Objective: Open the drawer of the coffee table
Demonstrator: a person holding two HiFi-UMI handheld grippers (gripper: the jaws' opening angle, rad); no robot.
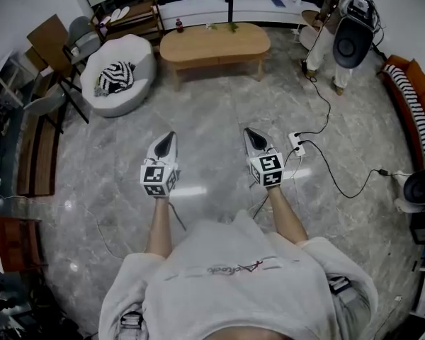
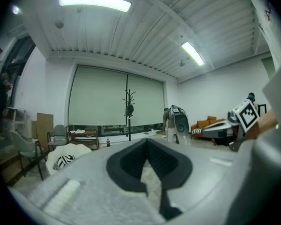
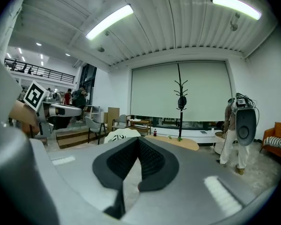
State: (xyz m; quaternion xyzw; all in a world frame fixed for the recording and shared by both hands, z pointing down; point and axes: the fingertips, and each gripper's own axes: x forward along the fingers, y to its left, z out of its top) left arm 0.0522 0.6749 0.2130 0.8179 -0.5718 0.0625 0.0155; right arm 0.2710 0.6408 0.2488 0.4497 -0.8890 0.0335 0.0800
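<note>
Coffee table [image 1: 214,42] distant, drawer indiscernible | left gripper [image 1: 168,142], right gripper [image 1: 251,136]: fingers clenched, empty

Bright, even light from ceiling tube lamps [image 2: 94,3]; pale glare streak on the marble floor [image 1: 219,112] well this side of the coffee table [image 1: 214,44]; fisheye bending and dark vignette at frame edges, near foreground soft.

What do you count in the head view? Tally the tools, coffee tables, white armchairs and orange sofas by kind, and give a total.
tools: 2 (left tool, right tool)
coffee table: 1
white armchair: 1
orange sofa: 1
total: 5
</note>
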